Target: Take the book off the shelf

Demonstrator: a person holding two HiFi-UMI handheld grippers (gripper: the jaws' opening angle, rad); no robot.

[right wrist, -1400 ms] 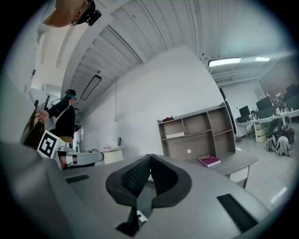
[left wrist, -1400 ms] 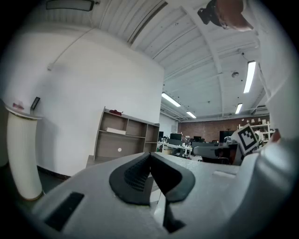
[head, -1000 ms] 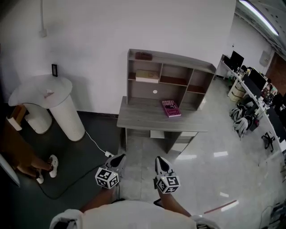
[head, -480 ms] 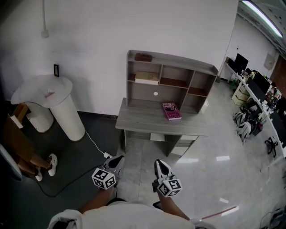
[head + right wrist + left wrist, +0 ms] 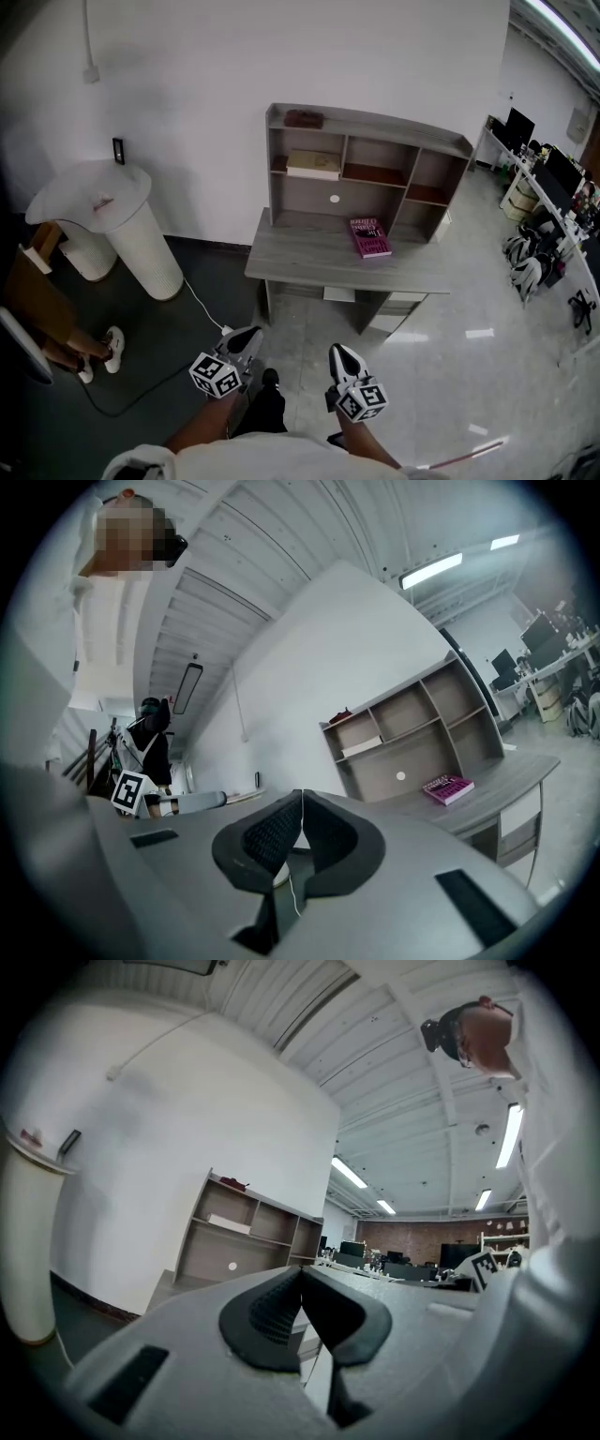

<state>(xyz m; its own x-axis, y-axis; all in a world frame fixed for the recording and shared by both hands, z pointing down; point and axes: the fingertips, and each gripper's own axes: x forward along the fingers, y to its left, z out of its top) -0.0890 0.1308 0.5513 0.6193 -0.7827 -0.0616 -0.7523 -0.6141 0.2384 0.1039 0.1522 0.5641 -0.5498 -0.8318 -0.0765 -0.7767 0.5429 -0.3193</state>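
Since the head view of a second ago, the table (image 5: pixel 300 258) and the shelf (image 5: pixel 367 122) on its far side have been brought slightly nearer and are seen a little larger. A dark shoe (image 5: pixel 269 379) is now shown on the floor between the two tools, where none was seen before. A step toward the shelf is therefore judged to be under way; the approach is not finished and no reach has been started.

The left tool (image 5: pixel 249 336) is held closed, its pads pressed together with nothing between them. The right tool (image 5: pixel 338 353) is closed and empty in the same way. Both are kept low at the near edge of the scene and pointed roughly level toward the table.

The book (image 5: pixel 314 164) is seen lying flat in the upper left compartment of the shelf, untouched. It is well apart from both tools, far beyond them and roughly on a line between the two. A pink book (image 5: pixel 372 236) lies on the table, right of and nearer than the shelved one. The jaws would have to be opened before any grasp could be made.
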